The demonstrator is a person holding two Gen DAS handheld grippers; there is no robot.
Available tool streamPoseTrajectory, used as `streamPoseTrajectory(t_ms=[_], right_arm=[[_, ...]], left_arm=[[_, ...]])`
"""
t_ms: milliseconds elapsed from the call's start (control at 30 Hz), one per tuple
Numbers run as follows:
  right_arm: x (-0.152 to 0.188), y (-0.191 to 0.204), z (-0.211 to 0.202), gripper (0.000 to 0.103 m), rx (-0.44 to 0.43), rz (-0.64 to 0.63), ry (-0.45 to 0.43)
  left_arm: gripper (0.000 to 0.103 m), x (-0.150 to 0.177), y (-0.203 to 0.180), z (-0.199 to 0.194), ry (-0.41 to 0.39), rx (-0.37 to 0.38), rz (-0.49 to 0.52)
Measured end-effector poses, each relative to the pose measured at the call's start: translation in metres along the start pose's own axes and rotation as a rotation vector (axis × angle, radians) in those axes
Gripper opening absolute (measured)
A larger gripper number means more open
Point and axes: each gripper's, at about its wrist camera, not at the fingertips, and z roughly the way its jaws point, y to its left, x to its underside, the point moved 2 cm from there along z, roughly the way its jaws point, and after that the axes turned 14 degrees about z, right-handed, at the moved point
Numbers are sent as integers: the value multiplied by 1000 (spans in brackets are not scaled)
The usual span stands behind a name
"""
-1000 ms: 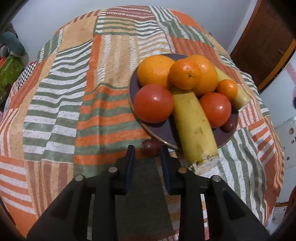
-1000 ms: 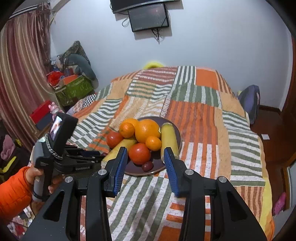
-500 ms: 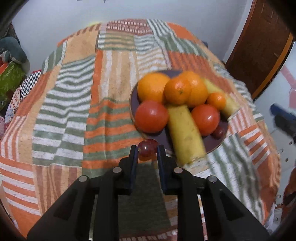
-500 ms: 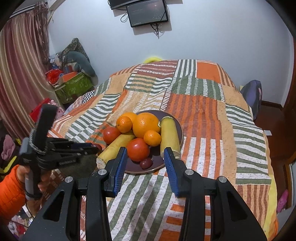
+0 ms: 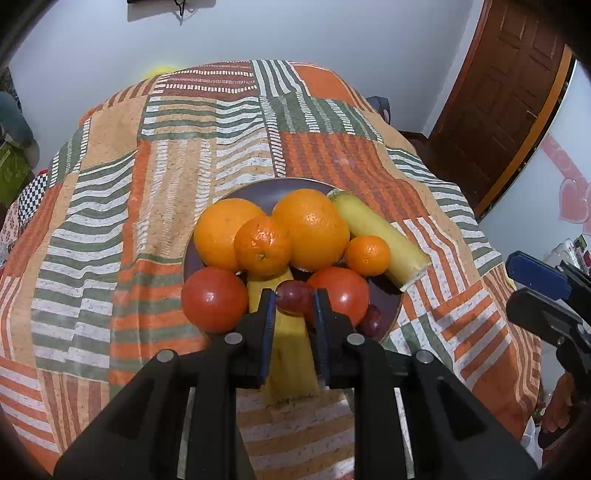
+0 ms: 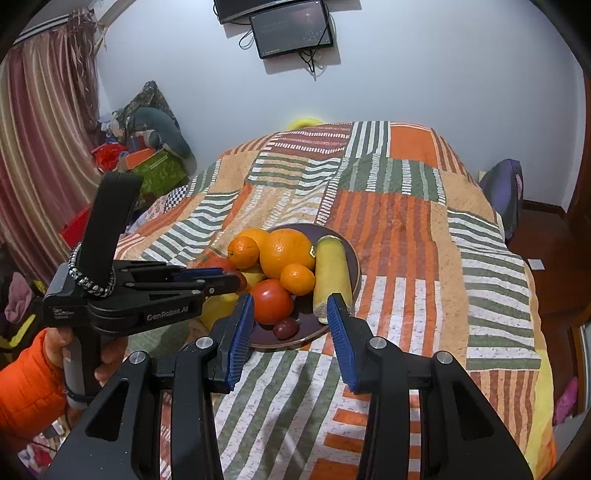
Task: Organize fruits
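Note:
A dark purple plate [image 5: 258, 190] on a patchwork bedspread holds oranges [image 5: 312, 227], two tomatoes [image 5: 214, 299], small tangerines [image 5: 367, 255], two yellow banana-like pieces [image 5: 376, 232] and a red grape [image 5: 371, 319]. My left gripper [image 5: 294, 301] is shut on another red grape [image 5: 293, 297] and holds it above the plate's near side. It also shows in the right wrist view [image 6: 221, 278]. My right gripper [image 6: 290, 323] is open and empty, hovering before the plate [image 6: 356, 266].
The bedspread [image 6: 406, 221] covers the whole bed. A wooden door [image 5: 509, 92] stands at right. Boxes and clothes [image 6: 147, 155] pile up by the curtain at left. A screen [image 6: 291, 27] hangs on the wall.
My left gripper closed on the grape lying beside the plate, lifted it and carried it over the plate's near side. The right gripper stayed open and nearly still.

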Motion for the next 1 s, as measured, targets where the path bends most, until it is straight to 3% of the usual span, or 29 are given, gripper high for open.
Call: streamPoseTrajectory(t_ms=[167, 333, 467, 633, 767, 1000], right_arm=[[0, -3, 5, 38, 6, 1, -1], [-1, -3, 4, 38, 2, 6, -6], [-5, 2, -7, 38, 1, 1, -30], [-12, 13, -31, 38, 2, -11, -82], [-18, 29, -69, 38, -5, -27, -166], [-18, 59, -130, 38, -24, -66, -295]], left_arm=[[24, 1, 1, 3, 11, 22, -15], [29, 6, -1, -7, 7, -23, 6], [29, 8, -4, -44, -71, -54, 0], [29, 5, -14, -119, -225, -126, -13], [29, 6, -31, -183, -362, -187, -18], [29, 15, -62, -264, -521, -255, -5]])
